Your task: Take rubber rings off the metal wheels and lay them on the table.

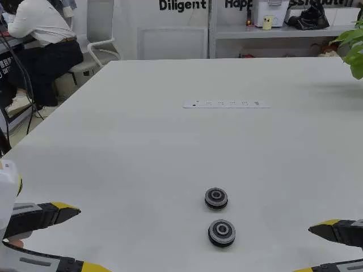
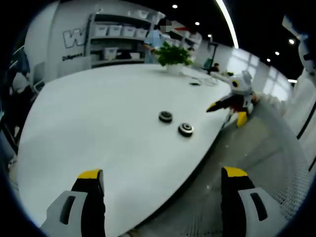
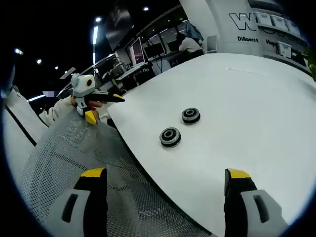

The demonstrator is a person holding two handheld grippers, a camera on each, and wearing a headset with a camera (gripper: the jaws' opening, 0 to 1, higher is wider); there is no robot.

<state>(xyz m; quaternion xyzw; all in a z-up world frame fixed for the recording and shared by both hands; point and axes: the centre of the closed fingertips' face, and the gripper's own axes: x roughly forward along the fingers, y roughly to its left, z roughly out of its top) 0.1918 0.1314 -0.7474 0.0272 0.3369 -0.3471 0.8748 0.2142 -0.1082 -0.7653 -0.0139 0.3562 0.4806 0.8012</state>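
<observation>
Wheels lie flat on the white bench [image 1: 170, 147], two of them, close to its near edge. The nearer wheel [image 1: 221, 233] sits just in front of the farther wheel [image 1: 216, 198], with a narrow strip of bench showing between them. Each has a pale metal hub, and a dark rubber ring [image 1: 221, 245] runs round the rim of each, seated on its wheel. To either side, well apart from the pair, the two tools hover by the bench's front edge. The left gripper [image 2: 163, 173] comes in from the lower left of the head view, its black, yellow-tipped fingers [image 2: 91, 197] spread wide with nothing between them. The right gripper [image 3: 165, 173] mirrors it from the lower right, fingers likewise wide apart and holding nothing. In each gripper view the wheels lie ahead on the bench. Farther back, a white socket strip [image 1: 226, 104] lies flush in the bench top. Beyond the far left corner a person [image 1: 39, 39] sits beside a chair [image 1: 99, 51]. Shelves [image 1: 272, 31] stand against the back wall, and a leafy plant [image 1: 354, 48] pokes in at the right.
</observation>
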